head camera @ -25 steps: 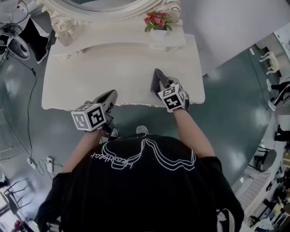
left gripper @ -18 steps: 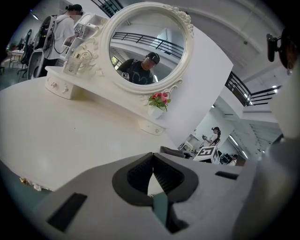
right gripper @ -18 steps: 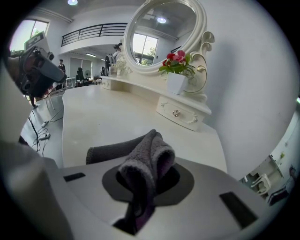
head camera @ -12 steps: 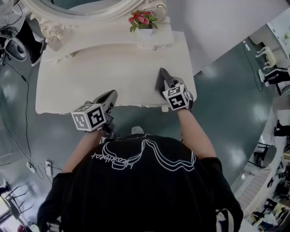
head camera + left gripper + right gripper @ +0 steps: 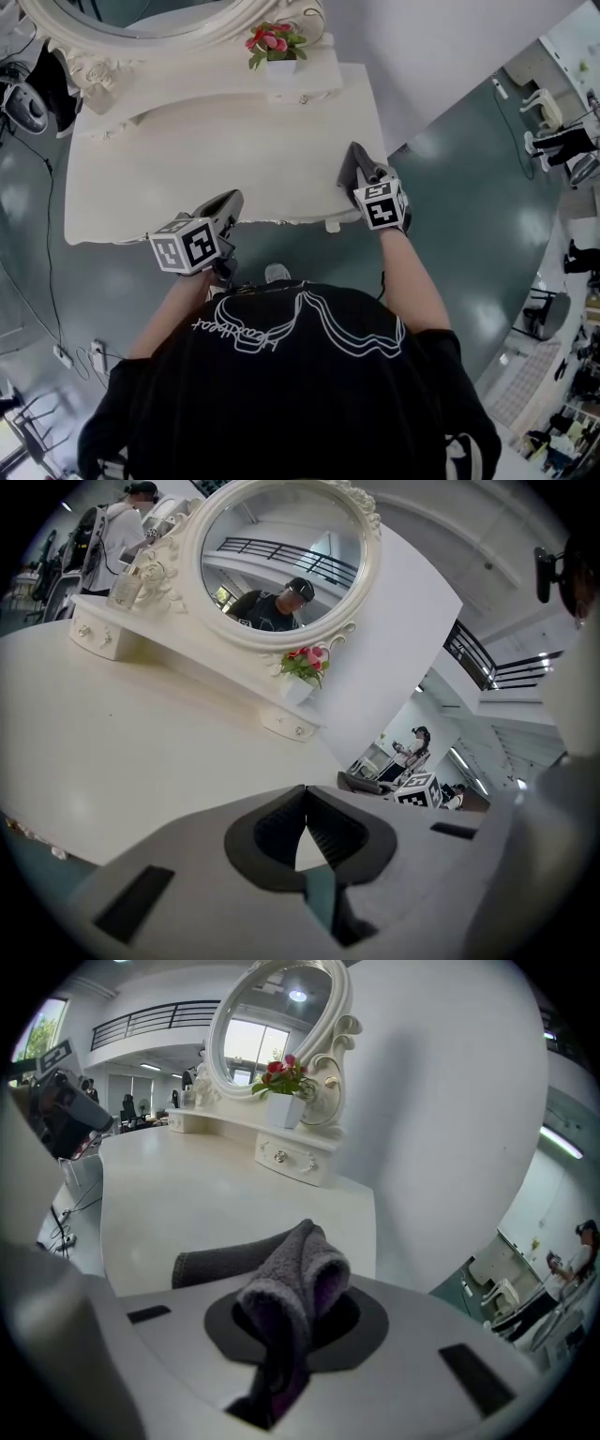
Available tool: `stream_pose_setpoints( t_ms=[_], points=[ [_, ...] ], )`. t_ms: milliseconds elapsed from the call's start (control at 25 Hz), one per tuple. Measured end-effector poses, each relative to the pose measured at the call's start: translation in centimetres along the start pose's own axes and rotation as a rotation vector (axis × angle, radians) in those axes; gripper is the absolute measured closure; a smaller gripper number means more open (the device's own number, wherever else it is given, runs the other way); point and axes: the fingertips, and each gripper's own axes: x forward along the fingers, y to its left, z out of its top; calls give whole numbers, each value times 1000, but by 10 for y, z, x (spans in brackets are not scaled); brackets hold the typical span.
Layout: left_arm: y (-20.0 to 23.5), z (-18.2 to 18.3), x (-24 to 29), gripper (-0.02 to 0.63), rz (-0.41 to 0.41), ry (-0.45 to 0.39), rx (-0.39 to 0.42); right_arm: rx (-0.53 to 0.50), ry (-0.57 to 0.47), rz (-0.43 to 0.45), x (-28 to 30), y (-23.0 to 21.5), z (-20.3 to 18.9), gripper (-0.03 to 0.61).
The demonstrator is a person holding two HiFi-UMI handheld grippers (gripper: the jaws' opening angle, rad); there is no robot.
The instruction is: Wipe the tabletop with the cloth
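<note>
My left gripper (image 5: 228, 202) sits left of centre frame, jaws pressed together, nothing between. My right gripper (image 5: 364, 176) sits right of centre, jaws clamped on cloth (image 5: 292, 1265). Forearms (image 5: 410, 281) bare, reaching up-frame from torso.

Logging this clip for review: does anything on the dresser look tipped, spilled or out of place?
Nothing stands out. The flower pot stands upright by the mirror; the cloth is bunched in the right gripper.

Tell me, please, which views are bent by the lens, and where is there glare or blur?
Both gripper views: strong fisheye, with black corners, and the tabletop edge bows. Right gripper view: the cloth close to the lens looks slightly soft. Head view: pale glare patches on the glossy floor.
</note>
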Motion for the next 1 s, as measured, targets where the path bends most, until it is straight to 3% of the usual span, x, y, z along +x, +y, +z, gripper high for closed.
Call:
stream_pose_setpoints(
  t_ms=[320, 680, 880, 1000],
  points=[
    [-8, -11, 4, 609, -22, 34, 3, 76, 14, -79, -14, -36, -27, 526],
    [5, -7, -18, 609, -12, 10, -6, 155, 77, -190, -35, -66, -63, 528],
    [9, 5, -46, 609, -10, -14, 19, 266, 133, -178, -58, -60, -73, 529],
    [9, 15, -67, 609, -15, -31, 27, 266, 65, -158, -85, -40, -50, 529]
  ],
)
